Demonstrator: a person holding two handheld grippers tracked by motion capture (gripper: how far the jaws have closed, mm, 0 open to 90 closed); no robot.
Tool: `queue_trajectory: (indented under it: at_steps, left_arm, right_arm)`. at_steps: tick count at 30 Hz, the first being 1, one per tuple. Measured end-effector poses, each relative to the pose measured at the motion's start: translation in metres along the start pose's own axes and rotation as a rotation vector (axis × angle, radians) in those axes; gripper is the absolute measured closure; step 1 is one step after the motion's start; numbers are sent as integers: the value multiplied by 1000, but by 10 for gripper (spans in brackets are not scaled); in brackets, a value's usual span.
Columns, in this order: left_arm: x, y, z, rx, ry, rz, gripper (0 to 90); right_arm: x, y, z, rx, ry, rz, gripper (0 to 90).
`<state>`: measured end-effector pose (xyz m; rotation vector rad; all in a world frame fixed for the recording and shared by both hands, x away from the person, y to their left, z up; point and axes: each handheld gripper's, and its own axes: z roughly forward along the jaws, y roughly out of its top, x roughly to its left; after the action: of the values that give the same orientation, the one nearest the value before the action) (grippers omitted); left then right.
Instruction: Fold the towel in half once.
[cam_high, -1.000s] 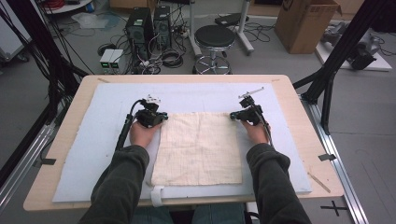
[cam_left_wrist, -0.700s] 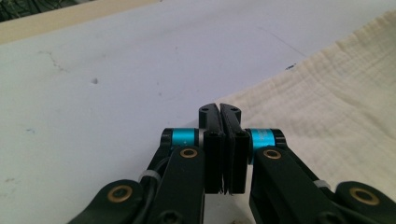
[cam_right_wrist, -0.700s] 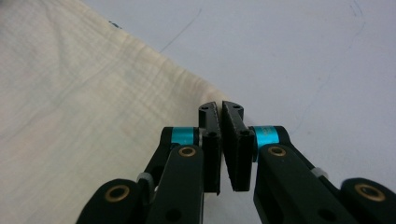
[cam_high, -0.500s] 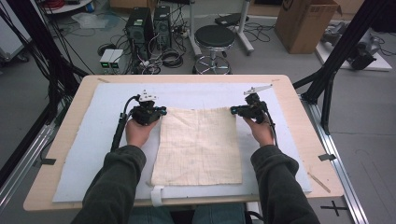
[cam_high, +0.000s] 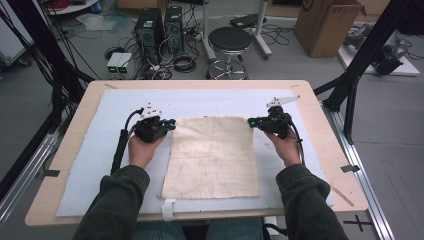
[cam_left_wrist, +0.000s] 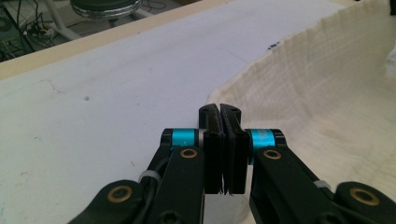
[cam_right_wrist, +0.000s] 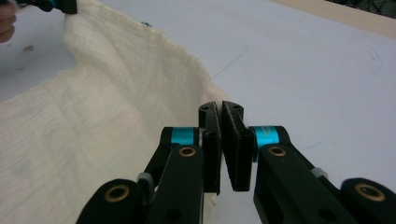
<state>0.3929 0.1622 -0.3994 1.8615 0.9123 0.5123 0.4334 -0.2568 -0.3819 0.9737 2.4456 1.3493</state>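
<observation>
Your left gripper sits at the far left corner of the cream, coarse-woven square cloth, and its black jaws are pressed together on that corner, as the left gripper view shows, with the cloth running away from the closed gripper in a raised, curving edge. Your left hand wraps the gripper body from the near side, the dark green sleeve behind it. The cloth lies on the pale blue-white mat that covers the light wooden table, its near edge flat on the mat close to your side and its far edge lifted between the two tools. Your right gripper holds the far right corner in the same way: in the right gripper view the gripper is clamped tight on the fabric, which sags in a shallow dip toward the other tool. Your right hand grips from the near side.
</observation>
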Motion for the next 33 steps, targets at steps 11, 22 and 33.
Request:
queue_trajectory:
  at_steps: [11,22,33]
  left_arm:
    - [-15,-11,-24,-18,-27,55,877]
    - [-32,-34,-44,7,-55,117,877]
    - [-50,-46,-65,8,-98,188,876]
  right_arm:
    - [18,-19,-12,8,27,-17,861]
    - [39,-41,-28,-1,56,-43,861]
    - [61,-60,-35,23,87,-76,860]
